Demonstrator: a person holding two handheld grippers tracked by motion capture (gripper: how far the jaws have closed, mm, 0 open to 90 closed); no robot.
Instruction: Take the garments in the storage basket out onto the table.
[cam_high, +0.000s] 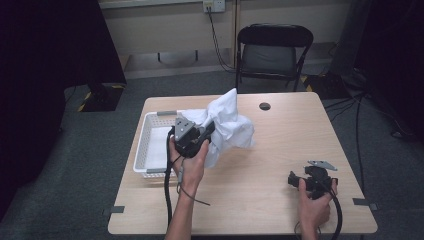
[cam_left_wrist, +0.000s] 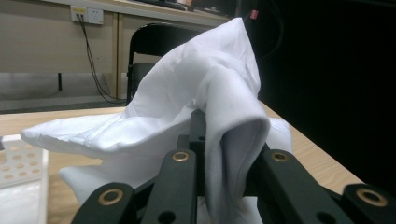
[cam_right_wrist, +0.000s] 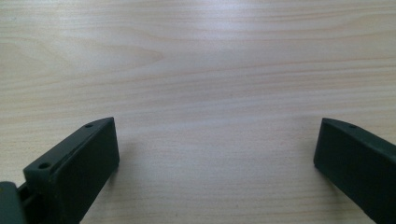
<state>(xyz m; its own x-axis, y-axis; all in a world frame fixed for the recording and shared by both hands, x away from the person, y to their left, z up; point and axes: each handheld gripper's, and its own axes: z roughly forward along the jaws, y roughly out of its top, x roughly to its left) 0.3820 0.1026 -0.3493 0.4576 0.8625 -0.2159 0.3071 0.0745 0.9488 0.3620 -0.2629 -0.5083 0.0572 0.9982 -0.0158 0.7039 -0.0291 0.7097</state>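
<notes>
My table (cam_high: 280, 150) is evenly lit from above, while the room's far left and right sides fall into near black. The high view is soft and slightly grainy. Faint shadows sit beside my right gripper's jaws. The white cloth (cam_left_wrist: 187, 107) looks bright, not glaring.

A plain white cloth (cam_high: 227, 125), unpatterned, with soft grey shadows in its folds. Black left tongs (cam_high: 207, 131) with brass-coloured rivets and a grey plate on top. Black right tongs (cam_high: 292, 179), also topped by a grey plate. A white basket (cam_high: 145, 145) whose walls and floor are dotted with small round holes. A pale wooden bench (cam_high: 280, 145) with fine light-brown grain lines, grey tabs at its edges and a dark round plug. A black chair (cam_high: 274, 50). A dark grey floor (cam_high: 100, 130). A beige wall (cam_high: 165, 25) with a white socket (cam_high: 214, 5).
</notes>
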